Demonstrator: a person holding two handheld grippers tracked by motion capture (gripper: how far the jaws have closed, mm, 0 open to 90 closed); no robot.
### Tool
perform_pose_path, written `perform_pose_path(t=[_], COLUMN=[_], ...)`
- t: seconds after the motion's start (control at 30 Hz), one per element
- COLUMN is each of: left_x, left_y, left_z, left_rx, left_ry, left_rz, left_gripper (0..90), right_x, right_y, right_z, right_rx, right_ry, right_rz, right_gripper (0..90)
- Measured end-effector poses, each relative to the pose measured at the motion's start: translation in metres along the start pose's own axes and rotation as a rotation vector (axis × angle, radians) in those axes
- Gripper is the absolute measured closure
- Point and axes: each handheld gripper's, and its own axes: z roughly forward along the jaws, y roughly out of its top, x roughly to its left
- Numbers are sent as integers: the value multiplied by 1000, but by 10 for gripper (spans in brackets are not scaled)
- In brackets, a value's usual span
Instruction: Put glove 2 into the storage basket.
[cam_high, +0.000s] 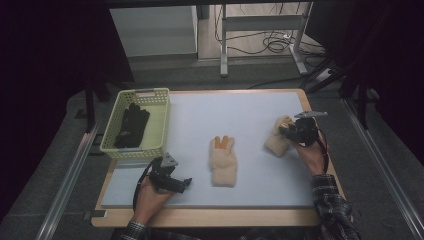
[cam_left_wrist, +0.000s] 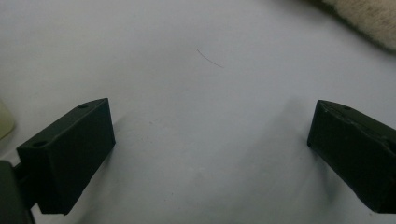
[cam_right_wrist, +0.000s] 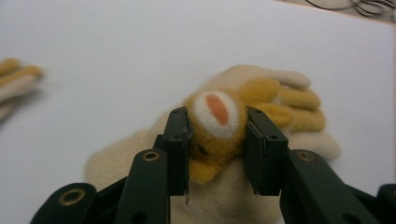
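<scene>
your right gripper (cam_right_wrist: 217, 140) has its jaws clamped on the mustard-yellow patch with the white and orange oval on the cream glove (cam_right_wrist: 261, 116), whose body spreads below and beyond the jaws. your left gripper (cam_left_wrist: 210, 154) holds its jaws wide apart over bare white mat (cam_left_wrist: 196, 93), gripping nothing. the second cream glove (cam_high: 222, 161) lies between your two grippers.

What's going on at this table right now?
A person is working with a hand-held gripper in each hand. The right hand-held gripper has closed on a fuzzy cream-and-orange glove near the table's right edge. Its match lies flat mid-table. The left hand-held gripper sits open over the white mat, holding nothing. A black glove lies in the yellow basket at the left.
</scene>
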Motion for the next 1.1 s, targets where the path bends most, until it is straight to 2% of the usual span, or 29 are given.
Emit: perform_pose_path(t=[0.13, 0.3, 0.4, 0.7, 0.9, 1.1], left_x=[0, 0, 0, 0, 0, 0], left_y=[0, 0, 0, 0, 0, 0], left_z=[0, 0, 0, 0, 0, 0], left_rx=[0, -1, -1, -3, -5, -4], left_ry=[0, 0, 0, 1, 1, 2], left_rz=[0, -1, -2, -1, -3, -1], left_gripper=[9, 9, 9, 9, 9, 9], right_x=[17, 44, 63, 117, 158, 182], right_y=[4, 11, 17, 29, 36, 31], right_z=[-7, -16, -21, -25, -15, 11], right_rx=[-15, -34, -43, -48, -24, 33], right_ry=[58, 139, 189, 335, 413, 447], right_rz=[-34, -103, -159, -260, -337, -376], right_gripper=[631, 628, 626, 625, 623, 616])
